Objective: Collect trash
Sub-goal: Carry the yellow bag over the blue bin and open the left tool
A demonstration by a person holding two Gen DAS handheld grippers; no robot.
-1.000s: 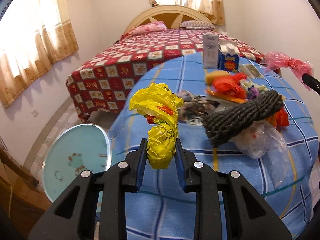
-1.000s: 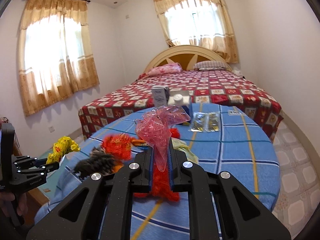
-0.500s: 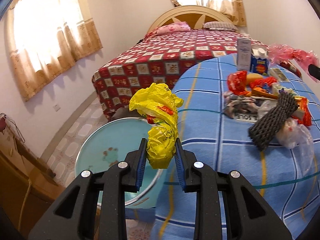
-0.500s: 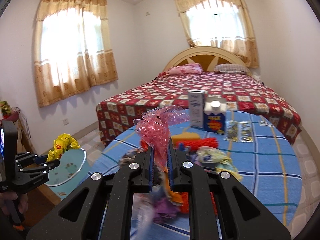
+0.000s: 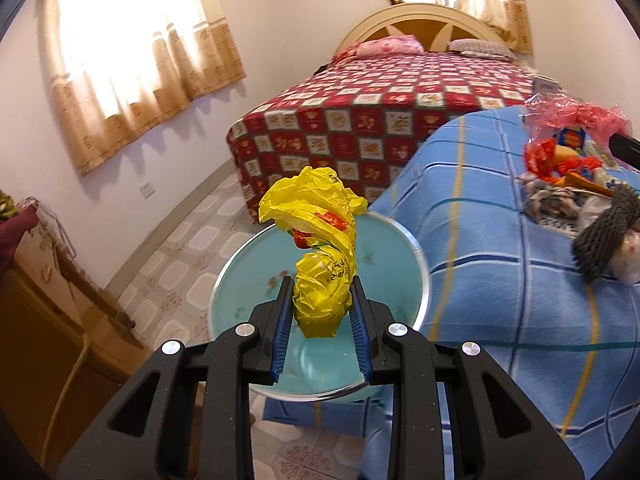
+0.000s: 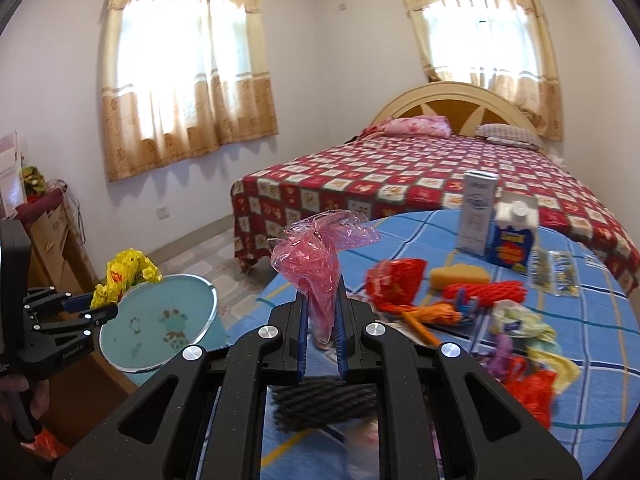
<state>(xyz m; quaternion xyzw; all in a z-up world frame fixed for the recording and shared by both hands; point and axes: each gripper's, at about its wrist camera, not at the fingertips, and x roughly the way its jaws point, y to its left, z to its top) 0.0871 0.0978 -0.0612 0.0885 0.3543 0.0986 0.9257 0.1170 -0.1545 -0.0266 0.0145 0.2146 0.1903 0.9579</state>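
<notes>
A crumpled yellow plastic bag is clamped in my left gripper, which hangs over the light blue bin beside the table. From the right wrist view the same left gripper with the yellow plastic bag sits at the light blue bin's left rim. My right gripper is shut on a pink cellophane wrapper above the table's left edge. The pink cellophane wrapper also shows at the far right of the left wrist view.
The round table with a blue checked cloth carries several pieces of trash: red wrappers, a black foam net, a yellow sponge, two cartons. A bed with a red quilt stands behind. Wooden furniture stands left.
Both grippers swung left from over the table toward the bin. The left gripper with the yellow bag went from above the cloth to above the bin's opening. Both grips held.
</notes>
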